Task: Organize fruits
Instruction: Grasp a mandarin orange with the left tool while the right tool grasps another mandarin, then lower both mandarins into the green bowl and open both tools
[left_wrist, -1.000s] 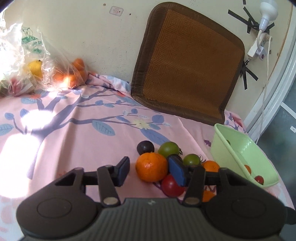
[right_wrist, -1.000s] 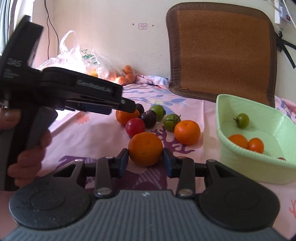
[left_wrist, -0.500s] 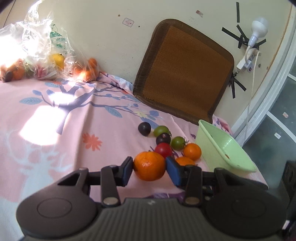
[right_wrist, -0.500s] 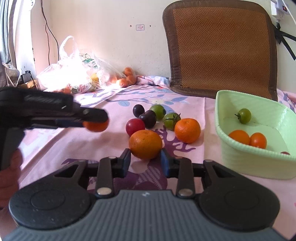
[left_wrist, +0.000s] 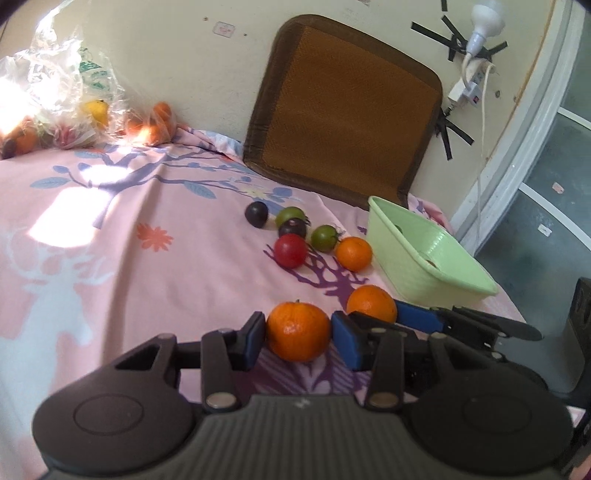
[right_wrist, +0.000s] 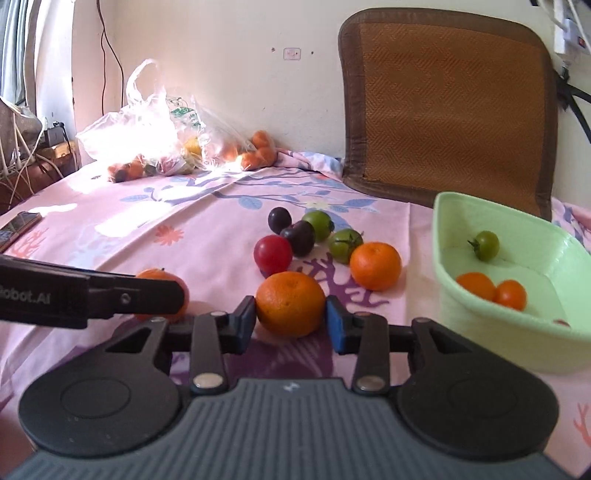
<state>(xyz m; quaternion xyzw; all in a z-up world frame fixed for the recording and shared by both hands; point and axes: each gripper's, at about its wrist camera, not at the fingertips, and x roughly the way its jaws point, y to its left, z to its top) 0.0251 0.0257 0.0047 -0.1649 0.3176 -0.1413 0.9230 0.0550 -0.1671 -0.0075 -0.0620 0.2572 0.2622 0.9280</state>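
Observation:
Pressed between the blue pads of my left gripper (left_wrist: 297, 332) is an orange with a stem (left_wrist: 298, 330), so that gripper is shut on it. The right wrist view shows the same orange (right_wrist: 162, 291) behind a left finger (right_wrist: 110, 299). A second orange (right_wrist: 290, 304) rests on the cloth between the pads of my right gripper (right_wrist: 290, 321). Its jaws are opening, though both pads still touch the fruit. Beyond lie a red tomato (right_wrist: 272, 254), two dark plums, two green tomatoes and another orange (right_wrist: 375, 265). The green basket (right_wrist: 480, 332) at the right holds a green tomato (right_wrist: 487, 244) and two small oranges.
Plastic bags of fruit (right_wrist: 155, 147) sit at the back left against the wall. A brown woven mat (right_wrist: 447, 107) leans on the wall behind the basket. A phone (right_wrist: 18, 225) lies at the cloth's left edge. The pink cloth (left_wrist: 110, 258) covers the whole surface.
My left gripper has drawn back from the fruit cluster with its orange, ending beside the right gripper. The right gripper stayed put; its jaws narrowed on the orange, then widened a little.

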